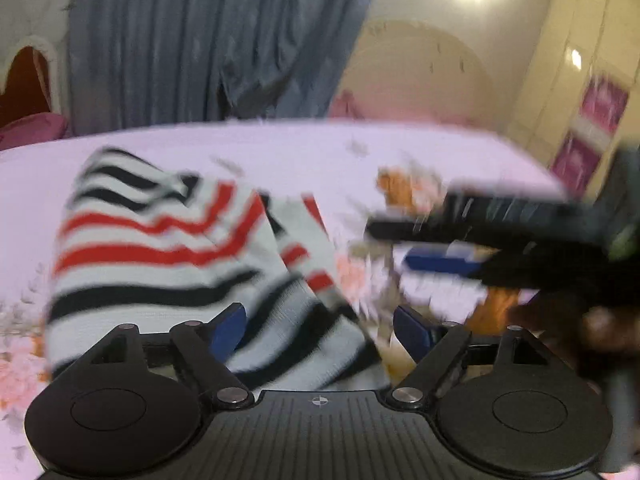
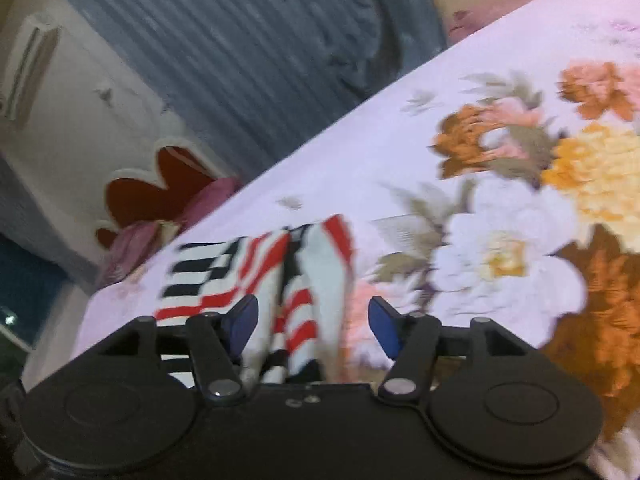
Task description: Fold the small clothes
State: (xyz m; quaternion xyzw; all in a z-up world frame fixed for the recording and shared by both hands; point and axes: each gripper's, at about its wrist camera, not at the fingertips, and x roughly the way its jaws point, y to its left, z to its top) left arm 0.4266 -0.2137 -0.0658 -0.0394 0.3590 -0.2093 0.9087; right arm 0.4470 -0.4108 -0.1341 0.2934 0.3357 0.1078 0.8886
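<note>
A small white garment with red and black stripes [image 1: 168, 256] lies bunched on the floral bedsheet [image 1: 280, 152]. My left gripper [image 1: 320, 324] is open, its blue pads wide apart over the garment's near edge. The right gripper [image 1: 460, 236] shows in the left wrist view as a blurred black shape coming from the right, just beside the garment. In the right wrist view the striped garment [image 2: 280, 280] lies between and beyond the open blue pads of my right gripper [image 2: 314, 320]. Both views are motion-blurred.
The bed's pale pink sheet has large orange, white and yellow flowers [image 2: 520, 216]. A blue-grey curtain [image 1: 200, 40] hangs behind the bed. A dark pink pillow [image 1: 32, 128] lies at the far left. A cream headboard [image 1: 420, 72] and wardrobe [image 1: 580, 80] stand at the right.
</note>
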